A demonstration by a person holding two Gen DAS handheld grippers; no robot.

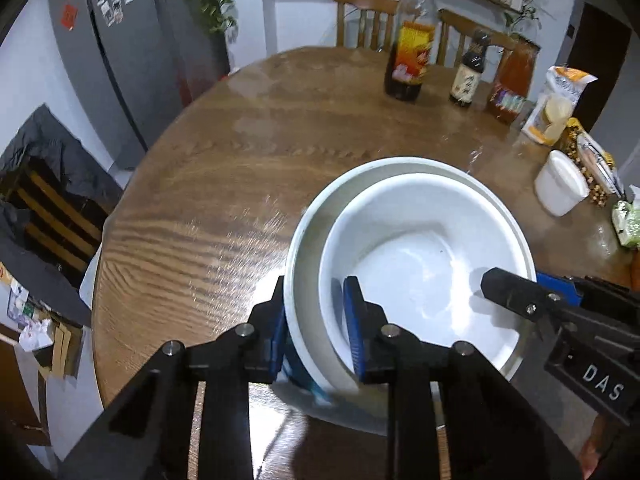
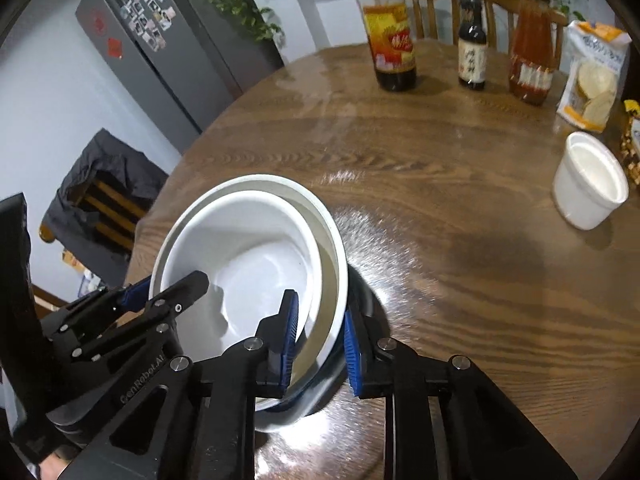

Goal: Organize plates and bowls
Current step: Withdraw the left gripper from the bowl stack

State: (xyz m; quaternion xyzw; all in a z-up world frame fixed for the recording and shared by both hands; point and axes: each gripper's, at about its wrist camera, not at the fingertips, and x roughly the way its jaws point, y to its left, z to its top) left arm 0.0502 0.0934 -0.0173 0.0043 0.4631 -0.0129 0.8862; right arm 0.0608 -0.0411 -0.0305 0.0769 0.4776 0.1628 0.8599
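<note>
Two white bowls sit nested on the round wooden table (image 1: 224,184): a smaller inner bowl (image 1: 416,256) inside a larger outer bowl (image 1: 308,236). My left gripper (image 1: 318,332) is shut on their left rims, one blue pad outside, one inside. My right gripper (image 2: 320,344) is shut on their right rims the same way. In the right wrist view the inner bowl (image 2: 248,256) leans left in the outer bowl (image 2: 334,240). Each gripper shows in the other's view: the right (image 1: 532,292), the left (image 2: 160,300).
A small white cup (image 2: 588,180) stands at the right. Three sauce bottles (image 2: 390,36) and a snack bag (image 2: 592,76) stand at the far right edge, with wooden chairs (image 1: 364,16) behind. A grey fridge (image 2: 160,52) stands far left.
</note>
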